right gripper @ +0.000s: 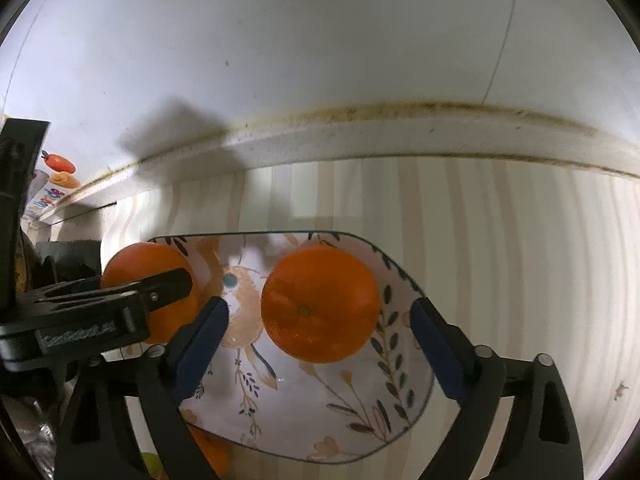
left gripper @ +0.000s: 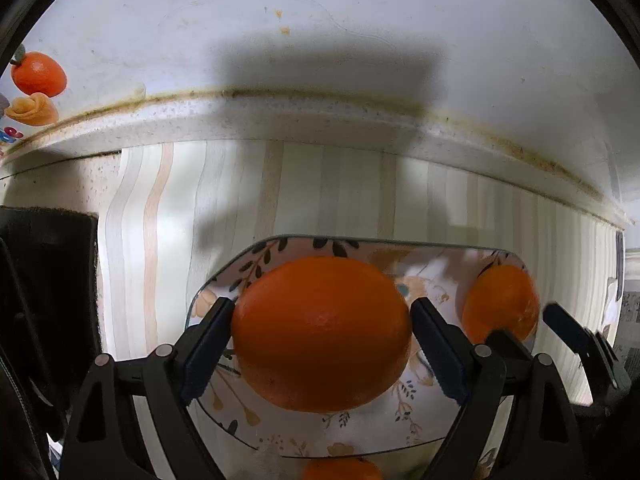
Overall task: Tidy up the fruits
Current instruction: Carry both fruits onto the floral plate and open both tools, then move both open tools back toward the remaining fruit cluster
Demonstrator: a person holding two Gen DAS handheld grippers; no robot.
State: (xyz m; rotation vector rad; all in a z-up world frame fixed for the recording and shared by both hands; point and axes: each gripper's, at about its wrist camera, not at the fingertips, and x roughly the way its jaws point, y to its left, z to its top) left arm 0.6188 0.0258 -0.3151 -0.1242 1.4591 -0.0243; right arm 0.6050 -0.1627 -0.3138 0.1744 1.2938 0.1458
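My left gripper [left gripper: 322,344] is shut on a large orange [left gripper: 322,334], held just over a floral plate [left gripper: 420,264]. This orange also shows in the right wrist view [right gripper: 136,262], behind the left gripper's fingers [right gripper: 168,282]. A second orange [right gripper: 320,304] lies on the plate [right gripper: 304,412], also seen in the left wrist view [left gripper: 500,302]. My right gripper [right gripper: 320,320] is open around this second orange, its blue pads apart from it on both sides. A third orange [left gripper: 342,470] peeks out below the plate's near edge, also in the right wrist view [right gripper: 214,452].
The plate stands on a striped cloth [left gripper: 320,184] beside a white wall [left gripper: 320,20] with a stained ledge [left gripper: 280,116]. Fruit stickers [left gripper: 38,74] are on the wall at left. A dark object [left gripper: 48,280] stands at the left. Something green [right gripper: 152,464] lies below the plate.
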